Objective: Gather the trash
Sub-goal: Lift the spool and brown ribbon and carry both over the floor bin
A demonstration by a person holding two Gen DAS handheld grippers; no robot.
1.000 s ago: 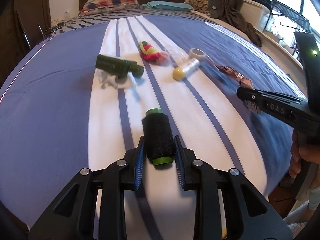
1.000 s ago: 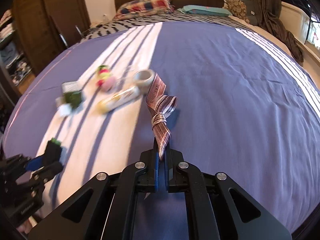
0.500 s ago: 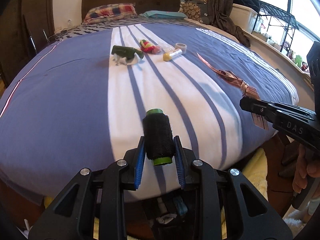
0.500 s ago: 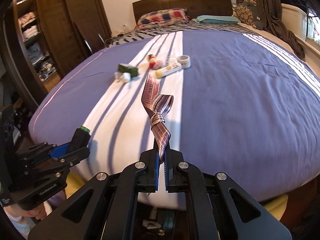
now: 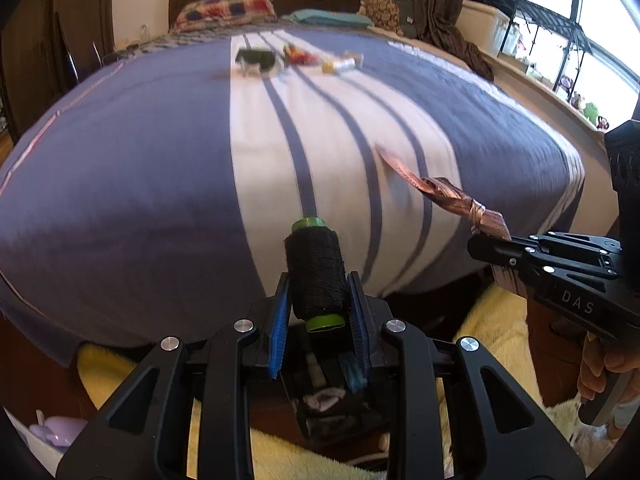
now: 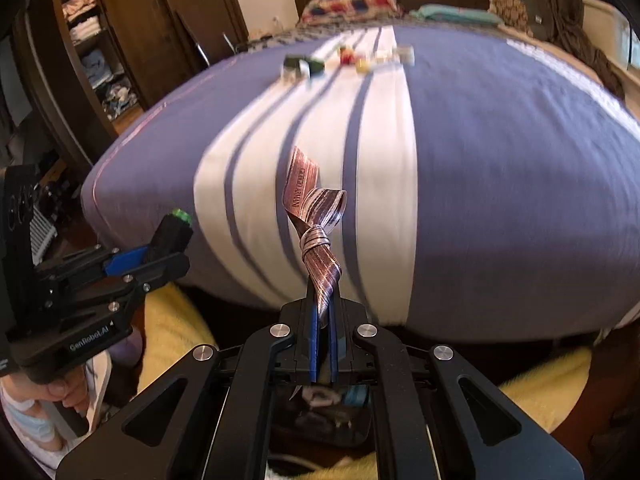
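My left gripper is shut on a black thread spool with green ends, which stands up between the blue pads. My right gripper is shut on a knotted brown striped ribbon that sticks up from the closed pads. Both hang past the foot of the bed, over a dark bin holding several small things. In the left wrist view the right gripper and the ribbon are at the right. In the right wrist view the left gripper and the spool are at the left.
Far up the bed lie a dark green bottle, a red and yellow bundle, a yellow-capped tube and a tape roll. A yellow fluffy rug covers the floor around the bin. A wooden wardrobe stands at the left.
Both grippers have drawn back from the bed with the spool and the ribbon still held. The bed's foot edge, the rug and the dark bin have come into view beneath them.
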